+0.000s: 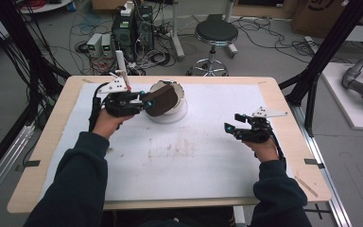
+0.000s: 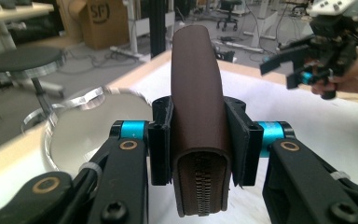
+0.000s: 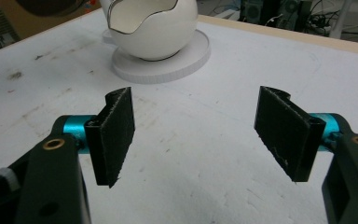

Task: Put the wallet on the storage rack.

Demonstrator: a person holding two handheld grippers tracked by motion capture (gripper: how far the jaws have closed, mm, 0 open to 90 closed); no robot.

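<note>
Between the jaws of the left hand-held gripper (image 2: pixel 198 140), a brown zippered wallet (image 2: pixel 196 112) is being clamped by its two flat sides, with the zipper edge facing the camera in the left gripper view and the rounded far end sticking out past the jaws. From the high view, the left hand-held gripper (image 1: pixel 144 102) is holding the wallet (image 1: pixel 162 100) up off the surface, right at the near rim of a white egg-shaped bowl (image 1: pixel 170 90); whether wallet and bowl are touching cannot be told. This bowl is sitting on a round white base (image 1: pixel 175 116), just ahead of the left hand-held gripper and slightly to its left, as the left gripper view is showing with the bowl's silver-edged rim (image 2: pixel 93 95).

Well apart from it, the right hand-held gripper (image 1: pixel 232 124) is hovering over the white mat (image 1: pixel 189 161) that is covering the wooden surface (image 1: pixel 52 132), with its jaws spread wide and nothing between them. In the right gripper view, the right hand-held gripper (image 3: pixel 200 135) is pointing toward the bowl (image 3: pixel 151 28) and its base (image 3: pixel 168 63), both lying well ahead of the open jaws. The mat (image 3: pixel 205 186) under them is showing faint brown stains.
</note>
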